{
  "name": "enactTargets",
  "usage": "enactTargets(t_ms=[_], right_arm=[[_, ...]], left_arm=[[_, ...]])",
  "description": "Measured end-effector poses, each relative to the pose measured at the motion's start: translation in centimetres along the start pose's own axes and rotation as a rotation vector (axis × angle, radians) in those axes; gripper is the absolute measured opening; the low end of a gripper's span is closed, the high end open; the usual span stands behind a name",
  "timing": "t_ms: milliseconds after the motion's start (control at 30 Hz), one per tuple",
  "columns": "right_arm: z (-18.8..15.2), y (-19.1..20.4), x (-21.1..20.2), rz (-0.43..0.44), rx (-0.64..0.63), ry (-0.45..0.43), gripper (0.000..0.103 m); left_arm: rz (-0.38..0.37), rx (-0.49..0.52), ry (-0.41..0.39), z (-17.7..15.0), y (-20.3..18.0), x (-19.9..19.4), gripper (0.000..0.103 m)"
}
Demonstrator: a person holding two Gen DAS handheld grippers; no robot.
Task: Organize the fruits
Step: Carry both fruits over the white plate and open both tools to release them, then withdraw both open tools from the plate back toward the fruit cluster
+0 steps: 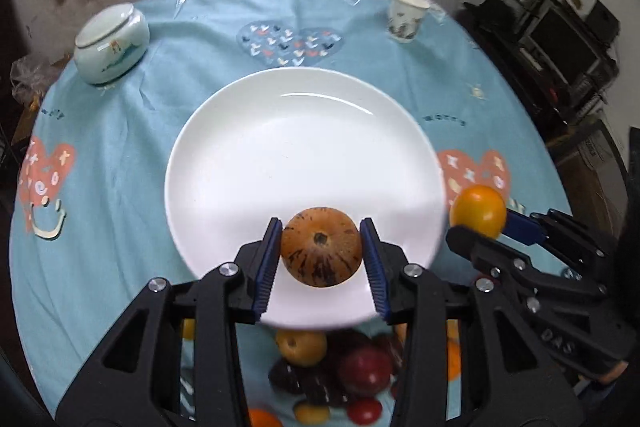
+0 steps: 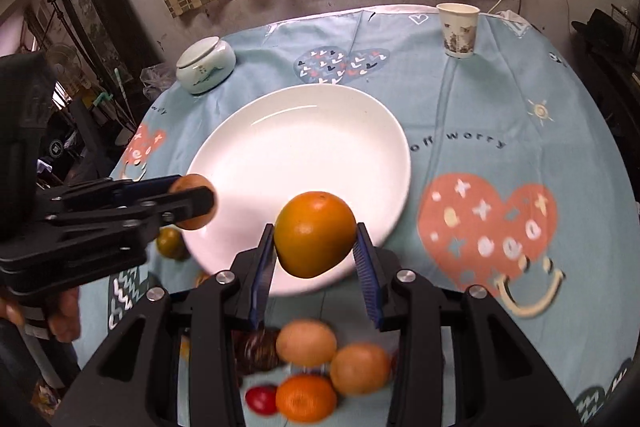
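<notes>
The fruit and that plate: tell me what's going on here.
A person is sorting fruit with a handheld gripper in each hand. The left gripper is shut on a brown streaked fruit over the near edge of the white plate. The right gripper is shut on an orange, also by the plate's near rim. The plate has nothing on it yet. More loose fruit lies on the blue tablecloth below the grippers.

Window backlight; plate (image 1: 304,131) glare; blurred fisheye edges

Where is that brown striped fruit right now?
The brown striped fruit is clamped in the left gripper, raised over the near edge of the white plate; the right wrist view shows it at that plate's left edge.
</notes>
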State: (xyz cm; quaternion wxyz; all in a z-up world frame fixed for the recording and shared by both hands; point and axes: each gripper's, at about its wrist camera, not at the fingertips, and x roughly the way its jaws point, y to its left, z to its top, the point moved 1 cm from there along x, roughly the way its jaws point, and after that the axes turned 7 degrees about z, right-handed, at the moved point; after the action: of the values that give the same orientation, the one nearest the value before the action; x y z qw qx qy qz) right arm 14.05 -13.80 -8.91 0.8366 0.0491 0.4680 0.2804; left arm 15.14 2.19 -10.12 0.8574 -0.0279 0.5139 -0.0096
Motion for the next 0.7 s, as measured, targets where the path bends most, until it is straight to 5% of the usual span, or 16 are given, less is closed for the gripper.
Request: enactTargets(t_ms=[233,300,367,467,700], right_arm=[[3.1,0.1,5.5,-0.034,-0.071,0.088,0.04],[3.3,-0.1,6.7,-0.05,-0.082,0.125,0.04],[3.3,-0.4,7.2,-0.054,-0.088,0.139,0.041],[3.5,-0.7,6.5,-0.055,-0.078,0.105,0.07],[3.1,0.0,1.8,-0.046,-0.077,0.033,0.07]], left_arm=[[0.053,-0.023,0.059,1.9,1.7,4.2,0.044],[0.065,-0.037,0.046,2.1,2.2,4.4,0.059],[0.056,-0.046,0.037,2.3,2.7,4.1,0.063],[0.057,-0.055,0.025,2.5,3.0,3.5,0.063],[0.045,-0.018,-0.073,0.7,3.9,-2.4,0.068]])
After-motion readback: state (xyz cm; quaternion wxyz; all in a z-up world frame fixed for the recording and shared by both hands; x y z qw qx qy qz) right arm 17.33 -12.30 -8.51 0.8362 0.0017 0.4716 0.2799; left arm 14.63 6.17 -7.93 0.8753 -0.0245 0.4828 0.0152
